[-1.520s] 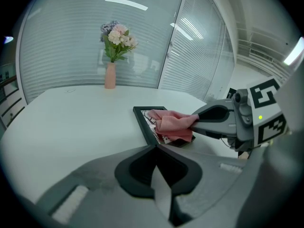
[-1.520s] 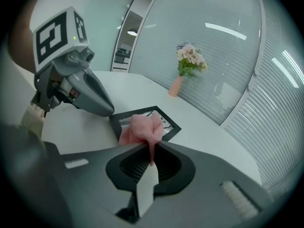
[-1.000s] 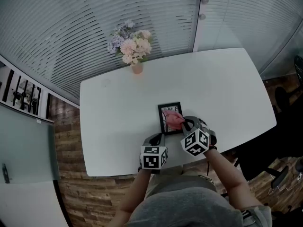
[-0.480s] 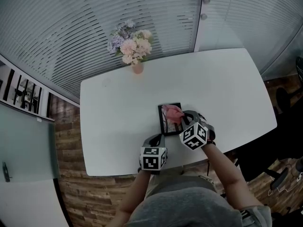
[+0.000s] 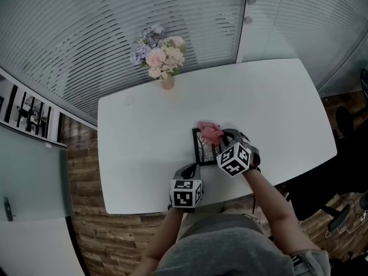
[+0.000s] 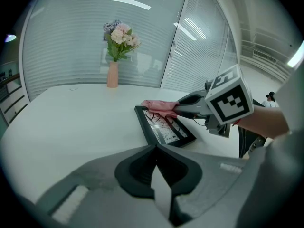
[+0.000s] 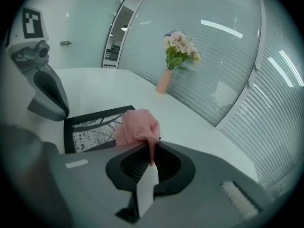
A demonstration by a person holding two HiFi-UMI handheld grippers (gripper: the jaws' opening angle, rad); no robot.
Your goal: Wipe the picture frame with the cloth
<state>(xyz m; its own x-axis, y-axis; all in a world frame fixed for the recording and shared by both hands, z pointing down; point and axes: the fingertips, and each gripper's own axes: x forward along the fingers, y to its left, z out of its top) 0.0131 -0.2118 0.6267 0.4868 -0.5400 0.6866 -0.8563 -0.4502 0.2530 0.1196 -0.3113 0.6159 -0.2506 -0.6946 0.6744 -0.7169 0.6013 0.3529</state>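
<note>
On the smooth white surface (image 5: 144, 148), flat black rectangular picture frame (image 5: 200, 154), bunched pink mesh cloth (image 5: 210, 133) clamped in right gripper (image 7: 151, 161) jaws, now slid from the frame's middle to its far edge, left gripper (image 6: 154, 152) jaws closed, empty.

White table, a vase of flowers and a wall of blinds on my feed.

I see a white table (image 5: 138, 137) with rounded corners, standing on a wood-plank floor (image 5: 83, 154). Near the table's far edge a slim pinkish vase (image 5: 167, 83) stands upright, holding a bunch of pink, cream and lilac flowers (image 5: 157, 52). Beyond the table's far side runs a glass wall covered with horizontal blinds (image 5: 80, 33). Off the table's right end I make out dark furniture (image 5: 351, 125) that I cannot identify. Off its left end is a pale panel (image 5: 29, 183).
</note>
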